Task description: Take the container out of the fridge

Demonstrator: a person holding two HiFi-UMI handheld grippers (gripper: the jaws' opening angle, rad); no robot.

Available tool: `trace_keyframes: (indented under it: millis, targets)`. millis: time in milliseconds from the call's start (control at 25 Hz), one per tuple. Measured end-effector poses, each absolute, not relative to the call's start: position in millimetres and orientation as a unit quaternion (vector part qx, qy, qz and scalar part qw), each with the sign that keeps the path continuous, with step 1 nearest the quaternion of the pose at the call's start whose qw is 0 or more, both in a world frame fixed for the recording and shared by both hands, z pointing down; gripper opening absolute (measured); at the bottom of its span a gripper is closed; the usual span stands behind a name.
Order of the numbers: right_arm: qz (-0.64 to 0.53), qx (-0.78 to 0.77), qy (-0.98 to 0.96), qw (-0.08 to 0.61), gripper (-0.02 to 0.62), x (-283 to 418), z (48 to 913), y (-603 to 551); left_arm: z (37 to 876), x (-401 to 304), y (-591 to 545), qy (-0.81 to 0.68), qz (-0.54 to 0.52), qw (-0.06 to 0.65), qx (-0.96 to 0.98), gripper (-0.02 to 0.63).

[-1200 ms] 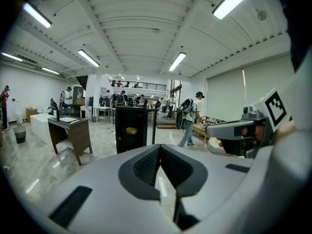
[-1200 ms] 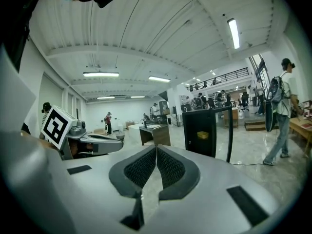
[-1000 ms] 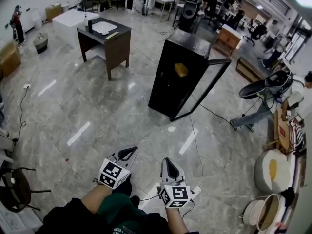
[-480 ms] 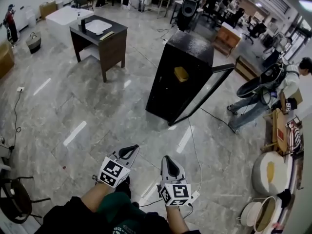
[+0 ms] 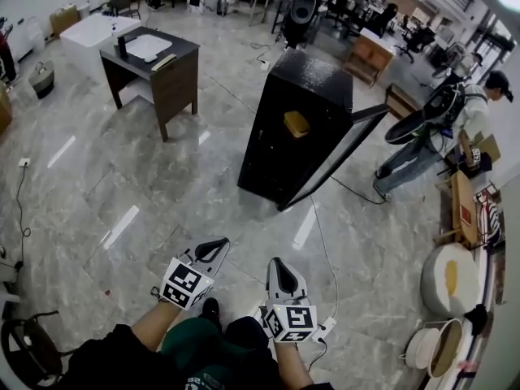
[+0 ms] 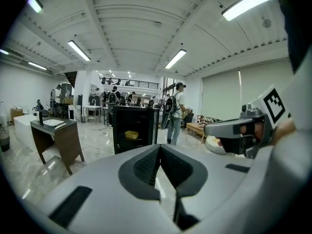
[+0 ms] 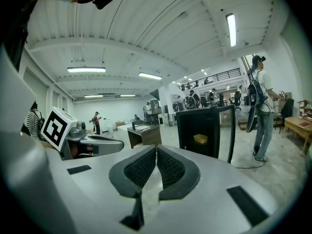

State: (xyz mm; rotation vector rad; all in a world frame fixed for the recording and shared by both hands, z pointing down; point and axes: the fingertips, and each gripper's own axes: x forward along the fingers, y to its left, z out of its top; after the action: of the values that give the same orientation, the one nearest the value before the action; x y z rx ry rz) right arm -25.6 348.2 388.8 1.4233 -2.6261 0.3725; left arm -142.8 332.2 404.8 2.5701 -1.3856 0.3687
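Note:
A black fridge [image 5: 296, 128] stands on the marble floor ahead, its glass door [image 5: 337, 159] swung open to the right. Inside it sits a yellow container [image 5: 296, 123], which also shows as the yellow container [image 6: 130, 134] in the left gripper view and the yellow container [image 7: 200, 139] in the right gripper view. My left gripper [image 5: 221, 243] and right gripper [image 5: 278, 266] are held side by side low in the head view, well short of the fridge. Both are shut, with nothing between their jaws.
A brown desk [image 5: 153, 73] with a white tray stands at the far left. A person [image 5: 422, 140] with a black backpack stands right of the fridge door. A cable [image 5: 323, 234] runs across the floor from the fridge toward me. Round baskets [image 5: 449, 276] lie at the right.
The fridge and desk have come nearer and shifted lower-left in the head view. The person at the right has straightened up beside the door. Both grippers stay shut.

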Motion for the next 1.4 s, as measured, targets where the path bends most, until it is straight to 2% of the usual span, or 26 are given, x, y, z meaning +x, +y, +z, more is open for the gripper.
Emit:
trace_keyframes:
  millis: [360, 960, 1400]
  targets:
    - [0.134, 0.483, -0.863, 0.063, 0.035, -16.1, 400.5, 300.8, 418.0, -133.9, 284.0, -0.454, 0.133, 0.109, 0.874, 0.012]
    - [0.119, 0.432, -0.891, 0.067, 0.035, -15.1, 386.6, 120.2, 404.3, -110.0, 111.9, -0.475, 0.131, 0.105, 0.864, 0.012]
    - [0.132, 0.413, -0.898, 0.071, 0.035, 15.3, 398.4, 53.8, 414.9, -87.2, 49.6, -0.501, 0.135, 0.117, 0.847, 0.013]
